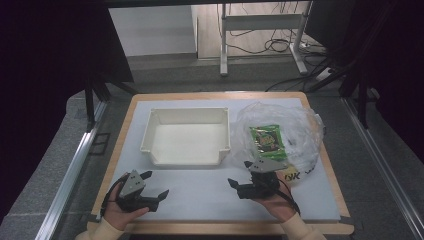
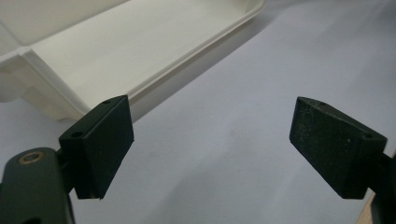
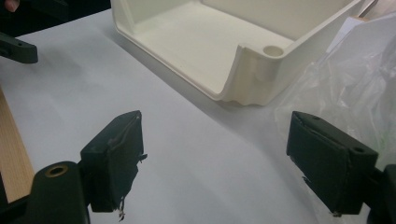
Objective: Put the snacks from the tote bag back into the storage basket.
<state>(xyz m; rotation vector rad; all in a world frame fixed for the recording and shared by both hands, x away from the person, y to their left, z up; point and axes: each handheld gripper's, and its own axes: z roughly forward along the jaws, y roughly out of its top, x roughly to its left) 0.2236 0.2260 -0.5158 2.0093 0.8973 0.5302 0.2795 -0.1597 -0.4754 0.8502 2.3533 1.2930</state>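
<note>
If jaws snag film: clear plastic bag (image 1: 280, 130) beside right gripper (image 1: 241, 176) drags.
Grippers: left gripper (image 1: 156, 185) and right wide open, empty.

Both grippers are chunky black plastic, left gripper (image 1: 151, 186) and right gripper (image 1: 240, 176), each topped with a grey triangular plate, black cables trailing, cream sleeves.

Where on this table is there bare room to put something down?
Free: the white mat between the left gripper and the right gripper, in front of the white bin; the strip behind the bin; the bin's bare floor. Crowded: the right side, where the clear plastic bag with its green packet spreads.
</note>
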